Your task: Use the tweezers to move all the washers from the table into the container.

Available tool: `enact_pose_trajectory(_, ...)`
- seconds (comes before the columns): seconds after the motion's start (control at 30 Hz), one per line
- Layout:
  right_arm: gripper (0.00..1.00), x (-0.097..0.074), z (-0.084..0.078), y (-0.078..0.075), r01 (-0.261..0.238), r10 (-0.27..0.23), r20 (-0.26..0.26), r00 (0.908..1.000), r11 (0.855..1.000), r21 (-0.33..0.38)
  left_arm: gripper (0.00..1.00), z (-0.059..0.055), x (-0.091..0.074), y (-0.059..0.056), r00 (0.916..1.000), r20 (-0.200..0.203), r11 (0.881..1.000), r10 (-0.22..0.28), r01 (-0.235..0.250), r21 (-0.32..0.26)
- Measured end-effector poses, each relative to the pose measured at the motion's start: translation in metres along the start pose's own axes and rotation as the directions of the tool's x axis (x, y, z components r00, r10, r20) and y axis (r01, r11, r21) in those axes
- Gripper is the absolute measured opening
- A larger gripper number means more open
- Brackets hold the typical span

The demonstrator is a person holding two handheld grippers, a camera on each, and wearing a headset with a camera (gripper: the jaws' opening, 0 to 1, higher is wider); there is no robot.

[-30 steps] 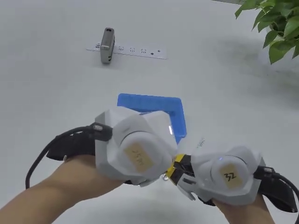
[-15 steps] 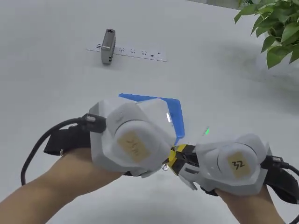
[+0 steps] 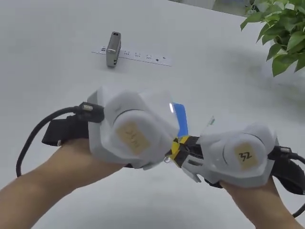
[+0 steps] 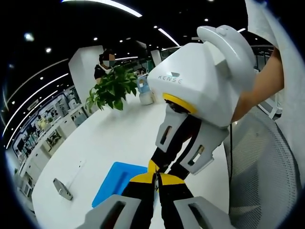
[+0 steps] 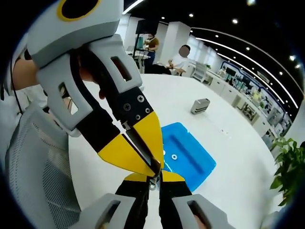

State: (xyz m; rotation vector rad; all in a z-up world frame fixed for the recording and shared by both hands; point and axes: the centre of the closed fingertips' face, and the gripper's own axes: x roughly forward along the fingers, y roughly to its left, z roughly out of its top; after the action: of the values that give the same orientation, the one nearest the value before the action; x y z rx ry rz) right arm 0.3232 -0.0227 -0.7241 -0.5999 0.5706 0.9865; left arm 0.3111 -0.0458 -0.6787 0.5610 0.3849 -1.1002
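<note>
Blue container [image 5: 196, 165] holds one washer [image 5: 174, 156].

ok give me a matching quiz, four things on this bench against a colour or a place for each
Things:
1 plant
2 tray
3 adapter
4 washer

Colour or place:
a blue
b on the strip
c in the tray
d green

Pairs: 1-d, 2-a, 3-b, 4-c
</note>
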Motion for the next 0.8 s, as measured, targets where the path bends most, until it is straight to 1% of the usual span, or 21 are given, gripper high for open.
enact_pose_trajectory(0.13,0.03,0.002,0.008,-0.007,0.005,-0.005,0.011,0.9999,1.000,-0.018,0.00,0.003,-0.002,0.009,0.9999,0.004,1.000,0.014,-0.014,0.016)
enact_pose_trajectory(0.23,0.03,0.003,0.014,-0.014,0.013,-0.012,0.022,0.9997,1.000,-0.028,0.00,0.006,-0.004,0.019,0.9995,0.009,0.999,0.032,-0.032,0.030)
enact_pose_trajectory(0.37,0.03,0.006,0.023,-0.023,0.025,-0.023,0.039,0.9990,0.999,-0.037,0.00,0.008,-0.005,0.029,0.9988,0.014,0.998,0.046,-0.046,0.034)
enact_pose_trajectory(0.5,0.03,0.011,0.029,-0.031,0.030,-0.028,0.052,0.9983,0.999,-0.041,0.00,0.007,-0.004,0.040,0.9980,0.014,0.997,0.062,-0.062,0.046)
enact_pose_trajectory(0.67,0.03,0.020,0.028,-0.040,0.030,-0.028,0.054,0.9981,0.999,-0.042,0.00,0.004,0.002,0.050,0.9976,0.010,0.997,0.069,-0.069,0.047)
enact_pose_trajectory(0.8,0.03,0.028,0.024,-0.045,0.031,-0.029,0.044,0.9986,0.999,-0.042,0.00,-0.001,0.009,0.055,0.9978,0.002,0.997,0.066,-0.066,0.040)
